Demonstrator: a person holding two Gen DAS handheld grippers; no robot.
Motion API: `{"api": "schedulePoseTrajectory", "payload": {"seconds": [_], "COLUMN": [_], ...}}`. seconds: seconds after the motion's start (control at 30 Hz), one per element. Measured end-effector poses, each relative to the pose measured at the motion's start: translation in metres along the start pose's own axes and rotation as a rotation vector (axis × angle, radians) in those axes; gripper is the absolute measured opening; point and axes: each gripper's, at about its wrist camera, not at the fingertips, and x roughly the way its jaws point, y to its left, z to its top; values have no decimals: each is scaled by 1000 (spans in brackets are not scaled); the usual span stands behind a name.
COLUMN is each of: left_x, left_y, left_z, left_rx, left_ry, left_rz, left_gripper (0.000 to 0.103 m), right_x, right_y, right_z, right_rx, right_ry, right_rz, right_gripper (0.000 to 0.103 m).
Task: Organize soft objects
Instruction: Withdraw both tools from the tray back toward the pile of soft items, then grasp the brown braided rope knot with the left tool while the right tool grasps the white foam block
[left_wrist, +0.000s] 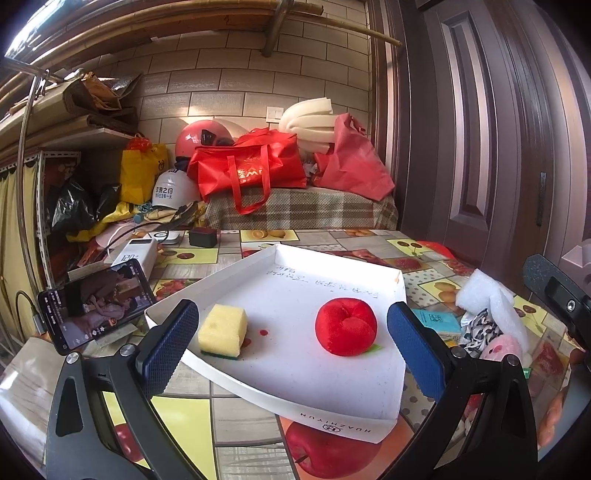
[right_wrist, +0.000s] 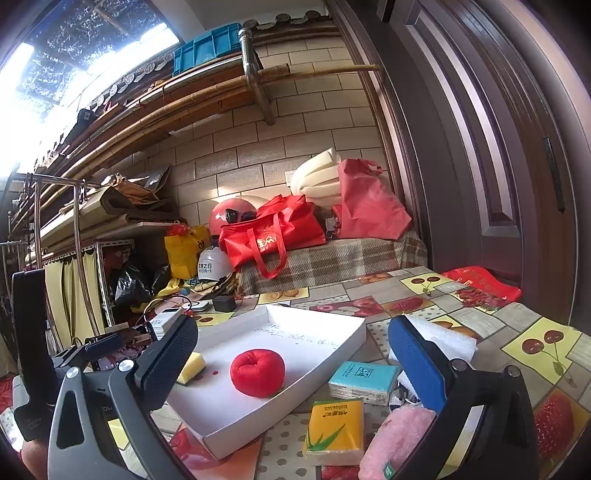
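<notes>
Soft items: two in tray, rest loose on counter

Red plush apple-shaped ball (left_wrist: 345, 326) and yellow sponge block with green scrub base (left_wrist: 222, 330) sit well apart in the shallow white cardboard tray (left_wrist: 332, 402). Outside it, on the fruit-print counter (right_wrist: 436, 314) to the tray's right: pink fluffy plush toy (right_wrist: 395, 439), white foam piece (right_wrist: 443, 338), yellow tissue pack (right_wrist: 334, 432), teal tissue pack (right_wrist: 364, 380).

Left claw (left_wrist: 291, 349) wide open, empty, aimed over the tray. Right claw (right_wrist: 293, 367) wide open, empty, hovering over the tray edge and the loose pile.

Handling guess: all light and squashy. Plush toy will compress, so pinch it across the body's middle, not the loose fuzz. Tissue packs have slick wrap; grip across the short sides, firm enough not to slip. Foam is fragile, so squeeze lightly.
</notes>
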Motion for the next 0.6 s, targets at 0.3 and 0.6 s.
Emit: {"api": "schedulePoseTrajectory", "payload": {"seconds": [0.3, 0.6], "left_x": [-2, -15], "left_y": [-7, -59], "left_z": [-2, -10], "left_rx": [11, 150], "left_ry": [13, 113], "left_rz": [-80, -406], "left_gripper": [103, 103], "right_x": [-5, -21], "right_y": [-9, -76], "right_z": [2, 17], "right_rx": [40, -34], "right_ry": [-17, 0], "right_rz": [-26, -141], "right_gripper": [103, 103]}}
